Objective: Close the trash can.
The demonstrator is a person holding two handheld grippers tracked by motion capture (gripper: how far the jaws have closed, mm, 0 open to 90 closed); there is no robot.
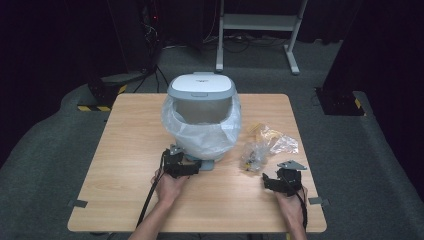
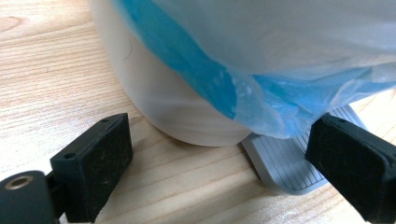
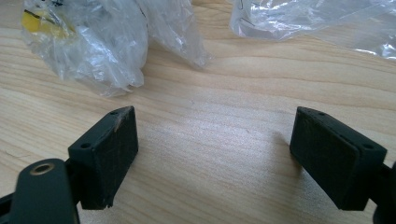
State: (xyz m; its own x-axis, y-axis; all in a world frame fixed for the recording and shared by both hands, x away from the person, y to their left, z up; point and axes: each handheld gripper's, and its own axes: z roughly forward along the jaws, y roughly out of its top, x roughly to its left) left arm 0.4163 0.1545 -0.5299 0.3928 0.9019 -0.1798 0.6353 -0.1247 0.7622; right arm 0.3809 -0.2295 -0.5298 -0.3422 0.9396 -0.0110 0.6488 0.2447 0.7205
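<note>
High view: wooden table (image 1: 125,150) with a white pedal bin (image 1: 201,92), lid up, lined with a loose bag (image 1: 200,132).
Left hand-held gripper (image 1: 192,167): jaws wide apart, holding nothing, at the foot of the bin just beside the grey pedal (image 2: 285,161).
Right hand-held gripper (image 1: 272,181): jaws wide apart, holding nothing, low over bare wood near the crumpled wrappers (image 1: 265,145).
Step in hand: likely readying the bin while the wrappers wait to be picked up.
Next move: right gripper forward onto a wrapper, then close.
Obstacles: bag overhang drapes over the pedal; thin wrappers may slip.
Surroundings: metal stand (image 1: 260,22) on the grey floor behind.
</note>
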